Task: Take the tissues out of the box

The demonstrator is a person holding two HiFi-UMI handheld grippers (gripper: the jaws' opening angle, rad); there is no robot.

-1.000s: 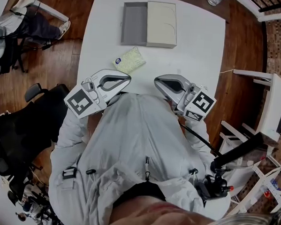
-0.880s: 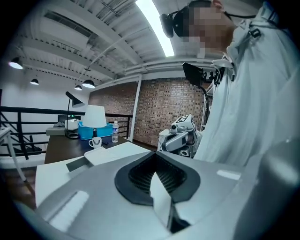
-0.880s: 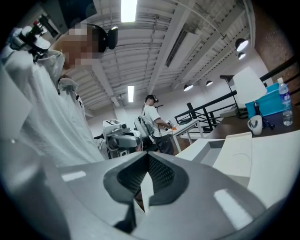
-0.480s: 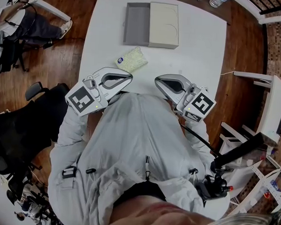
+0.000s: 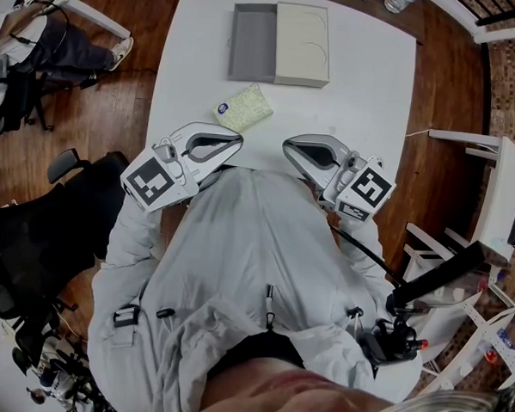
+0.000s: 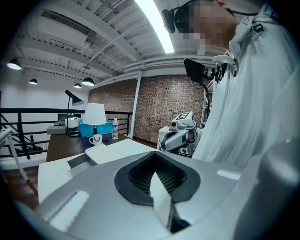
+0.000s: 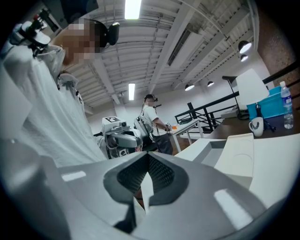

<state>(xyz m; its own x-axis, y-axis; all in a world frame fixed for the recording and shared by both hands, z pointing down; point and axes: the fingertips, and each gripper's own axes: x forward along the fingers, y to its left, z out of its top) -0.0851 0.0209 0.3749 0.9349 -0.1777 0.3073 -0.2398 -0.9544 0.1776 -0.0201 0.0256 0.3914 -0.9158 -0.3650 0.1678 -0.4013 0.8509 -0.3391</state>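
The box (image 5: 280, 44) lies at the far side of the white table (image 5: 366, 103), its grey tray slid out left of the cream sleeve. A small pale-yellow tissue pack (image 5: 243, 108) rests on the table between the box and me. My left gripper (image 5: 234, 143) and right gripper (image 5: 287, 148) hover side by side at the table's near edge, close to my chest, tips pointing toward each other. Both are shut with nothing between the jaws. The left gripper view shows the box (image 6: 107, 152) and the right gripper (image 6: 180, 136); the right gripper view shows the left gripper (image 7: 119, 136) and the box (image 7: 230, 154).
A black office chair (image 5: 41, 232) stands to the left of the table on the wooden floor. White furniture (image 5: 499, 196) stands to the right. A water bottle (image 5: 396, 0) sits at the table's far edge. Another person (image 7: 151, 119) stands in the background.
The head view has shifted very slightly; both grippers stay where they were, and the box and tissue pack have not moved.
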